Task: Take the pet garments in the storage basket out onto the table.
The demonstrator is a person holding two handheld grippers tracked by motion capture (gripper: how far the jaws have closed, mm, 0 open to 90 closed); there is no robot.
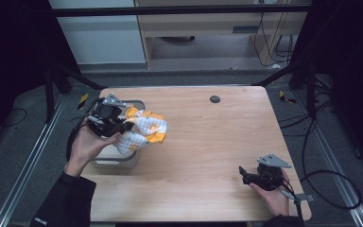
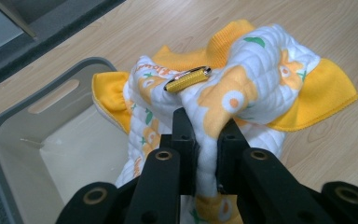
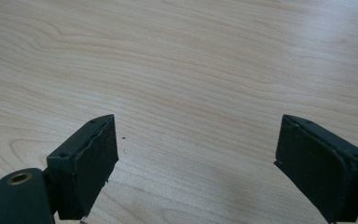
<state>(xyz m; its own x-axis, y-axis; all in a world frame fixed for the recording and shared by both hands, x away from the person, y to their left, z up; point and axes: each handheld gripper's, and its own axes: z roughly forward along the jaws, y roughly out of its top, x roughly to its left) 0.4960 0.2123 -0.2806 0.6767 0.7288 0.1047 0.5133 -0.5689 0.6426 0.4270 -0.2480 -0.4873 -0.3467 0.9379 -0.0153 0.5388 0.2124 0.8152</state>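
Note:
A quilted white and yellow cloth with an orange flower print hangs from my left gripper, above the right rim of a grey bin. In the left gripper view the jaws are shut on a fold of the cloth, and a small gold clip sits on top of it. The bin lies below and to the left, with part of the cloth draped over its edge. My right gripper rests low near the table's front right corner, its jaws wide open over bare wood.
The wooden table has a small dark round hole cover near its far edge. Cables trail on the floor to the right, and metal rails run along both sides of the table.

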